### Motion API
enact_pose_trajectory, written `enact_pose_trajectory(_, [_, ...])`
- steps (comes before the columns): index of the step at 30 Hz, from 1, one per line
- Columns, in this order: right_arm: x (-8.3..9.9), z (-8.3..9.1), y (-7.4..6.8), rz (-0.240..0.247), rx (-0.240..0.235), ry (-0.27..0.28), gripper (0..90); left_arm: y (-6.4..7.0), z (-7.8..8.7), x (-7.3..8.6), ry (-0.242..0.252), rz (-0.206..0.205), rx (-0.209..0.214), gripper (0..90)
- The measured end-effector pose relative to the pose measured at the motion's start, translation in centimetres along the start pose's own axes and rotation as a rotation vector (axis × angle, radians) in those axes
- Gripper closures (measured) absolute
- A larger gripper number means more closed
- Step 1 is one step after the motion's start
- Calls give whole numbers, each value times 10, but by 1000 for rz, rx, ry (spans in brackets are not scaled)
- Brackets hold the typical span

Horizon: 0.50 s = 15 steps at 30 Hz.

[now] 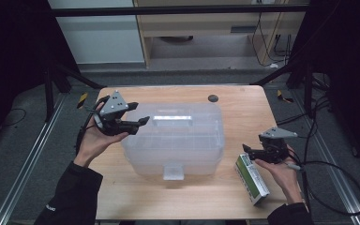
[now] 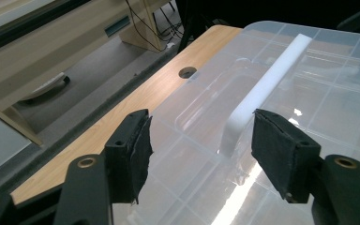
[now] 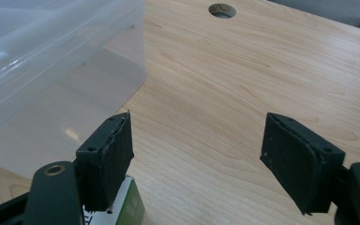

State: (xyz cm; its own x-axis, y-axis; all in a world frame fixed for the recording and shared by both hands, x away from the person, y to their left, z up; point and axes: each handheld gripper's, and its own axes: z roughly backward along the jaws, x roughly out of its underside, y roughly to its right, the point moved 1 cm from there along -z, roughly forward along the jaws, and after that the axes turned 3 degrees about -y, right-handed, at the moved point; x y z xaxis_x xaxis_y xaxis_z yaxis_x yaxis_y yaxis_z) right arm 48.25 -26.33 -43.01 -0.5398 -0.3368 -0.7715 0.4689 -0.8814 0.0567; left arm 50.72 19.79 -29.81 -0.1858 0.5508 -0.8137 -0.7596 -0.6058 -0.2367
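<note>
The left tongs (image 1: 138, 114) hang open over the clear box (image 1: 178, 140) mid-table, ready to grab its white handle (image 2: 267, 86), while the right tongs (image 1: 252, 149) wait open above the green packet (image 1: 251, 178) near the right edge.

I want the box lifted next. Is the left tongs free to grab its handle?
Probably yes. The left tongs hang open just above the box lid, the white handle lies straight ahead between the jaws, and nothing sits in between.

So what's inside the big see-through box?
Through the cloudy lid of the plastic box you can make out a grid pattern and the white handle on top. No items show through its walls, but they are too foggy to be sure.
</note>
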Motion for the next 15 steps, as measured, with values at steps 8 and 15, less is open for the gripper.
enact_pose_trajectory(8, [1,-1,1,0,1,-5,254,5,-4,-2,-24,-33,23,376])
enact_pose_trajectory(15, [1,-1,1,1,-4,-11,256,12,-10,-3,-42,-66,30,374])
